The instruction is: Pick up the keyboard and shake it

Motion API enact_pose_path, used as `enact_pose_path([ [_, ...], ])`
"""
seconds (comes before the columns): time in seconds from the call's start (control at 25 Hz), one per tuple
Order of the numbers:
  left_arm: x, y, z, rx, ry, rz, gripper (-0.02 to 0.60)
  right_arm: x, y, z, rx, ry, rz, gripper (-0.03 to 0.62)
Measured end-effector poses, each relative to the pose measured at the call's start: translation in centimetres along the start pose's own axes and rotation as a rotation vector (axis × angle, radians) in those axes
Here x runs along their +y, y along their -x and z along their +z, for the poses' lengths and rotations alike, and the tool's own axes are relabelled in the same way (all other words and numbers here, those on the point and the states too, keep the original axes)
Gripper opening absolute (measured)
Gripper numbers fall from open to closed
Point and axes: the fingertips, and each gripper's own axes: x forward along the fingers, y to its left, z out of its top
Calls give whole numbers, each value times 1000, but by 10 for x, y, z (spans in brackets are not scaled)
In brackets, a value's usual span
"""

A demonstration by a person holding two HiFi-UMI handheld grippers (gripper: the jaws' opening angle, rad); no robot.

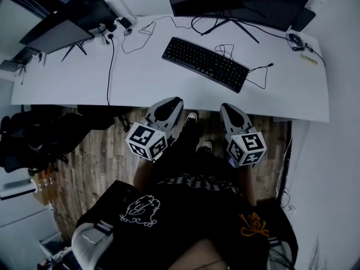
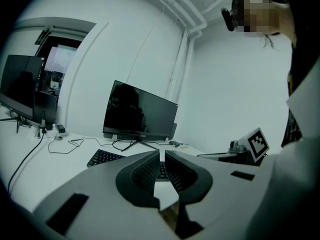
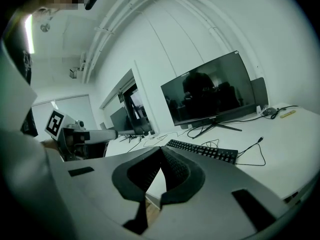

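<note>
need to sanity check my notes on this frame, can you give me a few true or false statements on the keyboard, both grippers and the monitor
1. The keyboard lies flat on the white desk. True.
2. The left gripper has its jaws wide open. False: they are shut, with nothing between them.
3. The right gripper grips the keyboard. False: it is shut and empty, near the desk's front edge, apart from the keyboard.
4. A dark monitor stands behind the keyboard. True.
</note>
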Motion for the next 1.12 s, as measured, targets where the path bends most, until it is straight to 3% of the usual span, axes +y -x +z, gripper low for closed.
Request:
enact_pose_path([
  [0.48,107,-66,18,63,-5,-39,46,-59,-86,29,23,-24,-146,12],
  [0.88,173,-102,-12,155,5,-85,48,-118,-117,19,58,-59,-287,14],
  [1.12,210,-122,-26,204,-5,-91,64,-182,-127,-2,129,-100,-359,107],
])
